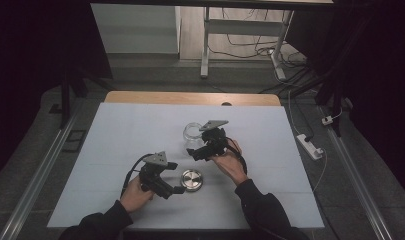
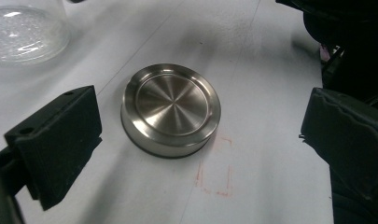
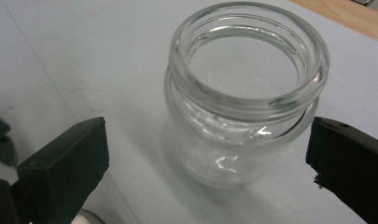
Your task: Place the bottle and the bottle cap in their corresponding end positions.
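The metal lid (image 1: 192, 179) lies flat on the white desk (image 1: 115, 135) nearest you, top face up, just beyond your left hand-held gripper (image 1: 177, 177), whose jaws stand spread wide with nothing between the pads. In the left gripper view the lid (image 2: 171, 109) sits between and a little ahead of the two black jaws, touching neither, beside a faint red rectangle (image 2: 215, 168) marked on the desk cover. Farther out, the glass jar (image 1: 192, 134) stands upright and open-mouthed, well clear of the lid. Your right hand-held gripper (image 1: 195, 152) hangs beside it, jaws likewise spread; in the right gripper view they flank the jar (image 3: 242, 93) just below its rim without pressing it.

The work in hand looks like capping the jar. To do it well, bring the left jaws level with the lid's low side wall and close squarely across its widest line, since the smooth steel rim gives little to bite on. Close the right jaws on the jar's body, below the thick lip, so it cannot tip or slide when the lid comes over.
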